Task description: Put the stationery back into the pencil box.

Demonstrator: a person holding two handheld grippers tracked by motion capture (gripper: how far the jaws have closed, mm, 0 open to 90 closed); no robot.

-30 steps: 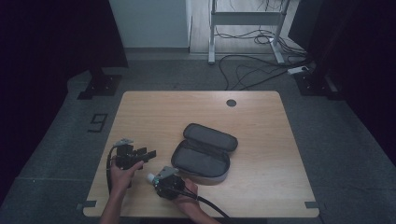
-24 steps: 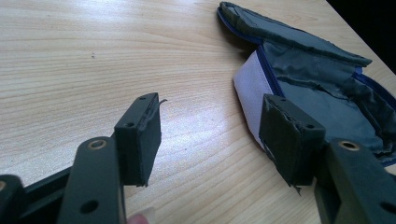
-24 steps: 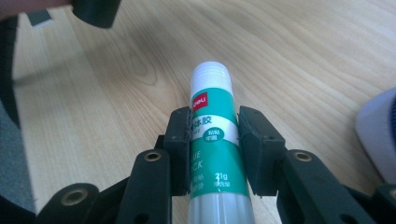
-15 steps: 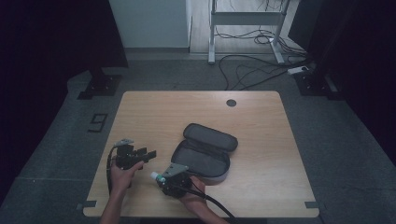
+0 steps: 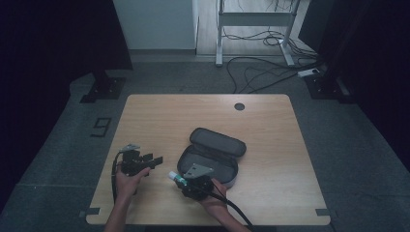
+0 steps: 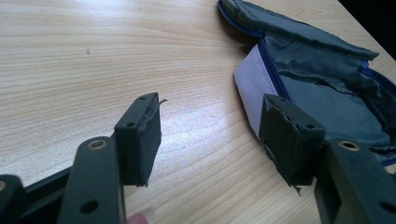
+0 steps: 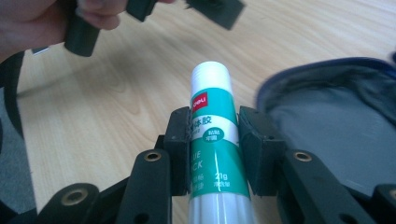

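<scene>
Table point(image 5: 270, 121) of pale wood carries the whole scene, seen from above with both forearms coming in from its near edge. Furthest left, the left gripper point(image 5: 155, 159) lies low over the wood in the person's left hand point(image 5: 126, 179), its jaws spread wide with nothing between them; in the left gripper view the left gripper point(image 6: 212, 135) looks across bare grain, and the case point(image 6: 322, 93) lies just beyond and to the side of its far jaw, the pale edge strip of the case close to that pad. Right of it, the right gripper point(image 5: 180, 180) is clamped on a glue stick point(image 5: 174, 177), whose white cap pokes out past the jaws toward the left gripper. In the right gripper view the right gripper point(image 7: 215, 140) presses both pads against the green-and-white label of the glue stick point(image 7: 212, 140), the stick standing lengthwise between the jaws with its cap ahead of the tips and clear of the wood. Case point(image 5: 212, 157), dark grey with a blue zip edge, lies open just beside and beyond the right gripper, its lid folded back away from the person; from that gripper's own view the open case point(image 7: 336, 126) sits right next to one jaw, apart from the stick.
</scene>
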